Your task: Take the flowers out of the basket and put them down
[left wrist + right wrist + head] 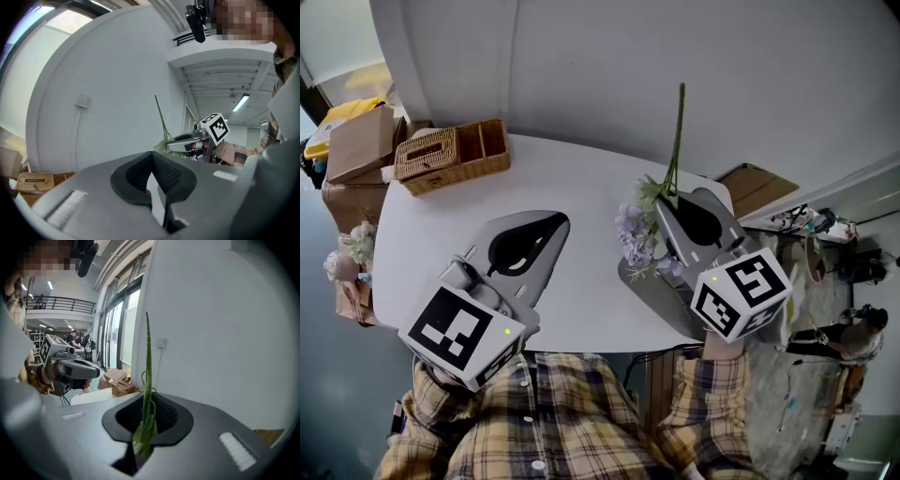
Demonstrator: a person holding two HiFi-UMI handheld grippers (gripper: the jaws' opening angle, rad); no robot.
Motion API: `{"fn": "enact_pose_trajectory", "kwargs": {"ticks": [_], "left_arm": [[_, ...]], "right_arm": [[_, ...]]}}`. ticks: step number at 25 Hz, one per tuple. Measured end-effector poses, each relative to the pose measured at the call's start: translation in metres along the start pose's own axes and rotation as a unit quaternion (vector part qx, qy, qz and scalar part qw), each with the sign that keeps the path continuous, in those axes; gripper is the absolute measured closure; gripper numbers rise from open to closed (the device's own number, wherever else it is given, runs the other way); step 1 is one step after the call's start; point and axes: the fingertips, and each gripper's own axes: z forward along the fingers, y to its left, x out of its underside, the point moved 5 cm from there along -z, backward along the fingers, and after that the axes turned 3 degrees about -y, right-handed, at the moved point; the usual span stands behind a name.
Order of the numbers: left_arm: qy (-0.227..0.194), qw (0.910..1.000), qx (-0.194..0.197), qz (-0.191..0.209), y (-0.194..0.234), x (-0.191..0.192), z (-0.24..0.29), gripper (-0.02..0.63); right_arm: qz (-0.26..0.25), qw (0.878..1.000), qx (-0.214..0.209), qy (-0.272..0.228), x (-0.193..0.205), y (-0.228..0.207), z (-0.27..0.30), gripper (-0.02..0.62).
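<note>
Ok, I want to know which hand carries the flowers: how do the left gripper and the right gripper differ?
The right gripper is shut on the stem of the flowers; the left gripper is shut on nothing. The right gripper is over the table's right edge, the left gripper over its near left part. Both point away from the person and are apart from the wicker basket.

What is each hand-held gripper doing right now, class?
Left hand-held gripper: closed, empty.
Right hand-held gripper: closed on the green-stemmed pale purple flowers.
</note>
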Motion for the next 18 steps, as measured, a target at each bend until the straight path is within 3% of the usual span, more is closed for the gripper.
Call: {"fn": "enact_pose_trajectory", "kwargs": {"ticks": [8, 18], "left_arm": [[0.000, 0.9996, -0.028, -0.004, 0.036, 0.004, -0.033, 0.592], [0.004, 0.9993, -0.035, -0.015, 0.057, 0.015, -0.046, 0.592]], "right_arm": [[0.005, 0.999, -0.040, 0.027, 0.021, 0.045, 0.056, 0.552], [0.013, 0.993, -0.062, 0.097, 0.090, 0.084, 0.097, 0.552]]}}
